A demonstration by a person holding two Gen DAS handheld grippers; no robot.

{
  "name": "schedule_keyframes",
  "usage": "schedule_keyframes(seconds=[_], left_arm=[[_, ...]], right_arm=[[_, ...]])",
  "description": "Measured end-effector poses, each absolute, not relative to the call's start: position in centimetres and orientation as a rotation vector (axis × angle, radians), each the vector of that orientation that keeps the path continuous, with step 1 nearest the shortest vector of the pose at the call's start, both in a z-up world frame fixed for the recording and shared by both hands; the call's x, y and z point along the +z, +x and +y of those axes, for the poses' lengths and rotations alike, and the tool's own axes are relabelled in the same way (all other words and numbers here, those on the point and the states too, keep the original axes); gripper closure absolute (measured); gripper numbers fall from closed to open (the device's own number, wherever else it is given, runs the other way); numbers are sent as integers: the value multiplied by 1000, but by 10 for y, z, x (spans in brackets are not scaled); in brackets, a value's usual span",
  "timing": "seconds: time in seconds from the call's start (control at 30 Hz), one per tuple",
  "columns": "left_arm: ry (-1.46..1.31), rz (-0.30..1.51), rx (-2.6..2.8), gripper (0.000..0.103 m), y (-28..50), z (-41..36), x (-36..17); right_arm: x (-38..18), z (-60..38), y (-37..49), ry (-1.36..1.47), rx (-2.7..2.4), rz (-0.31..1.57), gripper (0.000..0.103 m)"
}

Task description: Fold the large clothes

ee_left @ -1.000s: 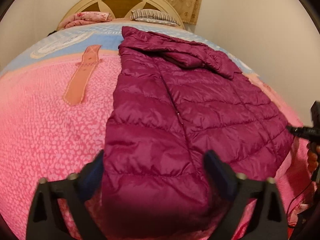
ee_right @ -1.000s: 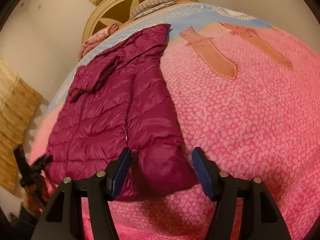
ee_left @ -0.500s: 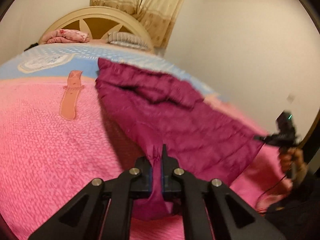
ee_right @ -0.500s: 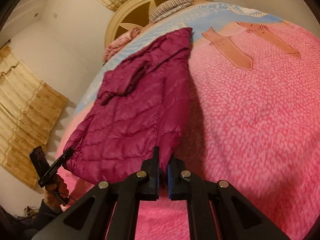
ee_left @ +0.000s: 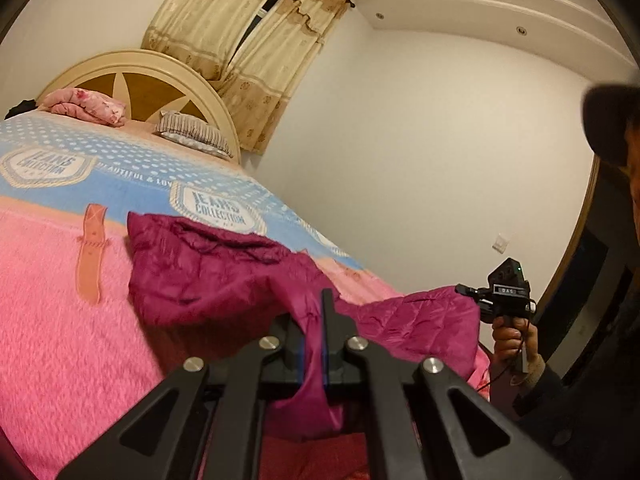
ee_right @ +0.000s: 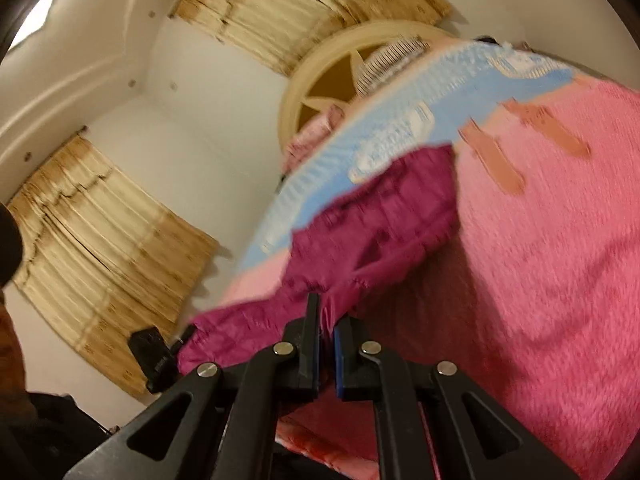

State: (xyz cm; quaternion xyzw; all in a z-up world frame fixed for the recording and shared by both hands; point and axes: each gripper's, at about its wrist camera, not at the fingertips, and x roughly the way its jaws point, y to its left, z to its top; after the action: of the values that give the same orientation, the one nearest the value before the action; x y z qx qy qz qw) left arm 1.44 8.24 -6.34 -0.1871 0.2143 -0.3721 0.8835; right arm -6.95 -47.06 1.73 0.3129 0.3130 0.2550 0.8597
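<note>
A magenta quilted puffer jacket [ee_left: 224, 276] lies partly on the pink bed, its near hem lifted. My left gripper [ee_left: 314, 320] is shut on one hem corner, with fabric hanging between the fingers. My right gripper [ee_right: 326, 320] is shut on the other hem corner of the jacket [ee_right: 384, 220]. The right gripper [ee_left: 466, 290] also shows in the left wrist view, pinching the far corner. The left gripper's body [ee_right: 154, 354] shows in the right wrist view at the jacket's other end. The hem hangs stretched between both grippers above the bed's foot.
The bed has a pink and blue blanket [ee_left: 48, 320] and a cream round headboard [ee_left: 132, 80] with a pink folded quilt [ee_left: 86, 106] and striped pillow [ee_left: 192, 136]. Curtains [ee_left: 248, 52] hang behind. The person's head [ee_left: 616, 128] is at the right.
Both grippers were open over the hem a second ago, closed on it, then lifted and pulled the hem up and back. The jacket's lower half now hangs off the bed.
</note>
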Motion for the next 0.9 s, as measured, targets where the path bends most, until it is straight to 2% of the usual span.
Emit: schedule_keyframes(seconds=[0.17, 0.4, 0.63, 0.7, 0.73, 0.83, 0.87, 0.9], left_arm=[[-468, 495, -740, 98, 78, 88, -68], [-533, 596, -701, 98, 173, 91, -83], [-502, 668, -671, 97, 235, 79, -101], [-455, 695, -608, 94, 244, 75, -109], [-440, 704, -580, 91, 246, 74, -112], [-395, 702, -512, 72, 243, 73, -110], [-376, 674, -488, 49, 236, 75, -105], [-352, 629, -445, 18, 226, 76, -98]], right_arm=[[29, -476, -13, 667, 504, 627, 99], [12, -480, 92, 723, 397, 674, 99], [-8, -474, 176, 718, 323, 732, 99], [-17, -472, 196, 699, 307, 754, 99], [-22, -471, 206, 697, 297, 766, 99], [-39, -470, 231, 694, 278, 804, 99], [-44, -470, 237, 696, 273, 813, 99], [-49, -470, 244, 701, 273, 824, 99]])
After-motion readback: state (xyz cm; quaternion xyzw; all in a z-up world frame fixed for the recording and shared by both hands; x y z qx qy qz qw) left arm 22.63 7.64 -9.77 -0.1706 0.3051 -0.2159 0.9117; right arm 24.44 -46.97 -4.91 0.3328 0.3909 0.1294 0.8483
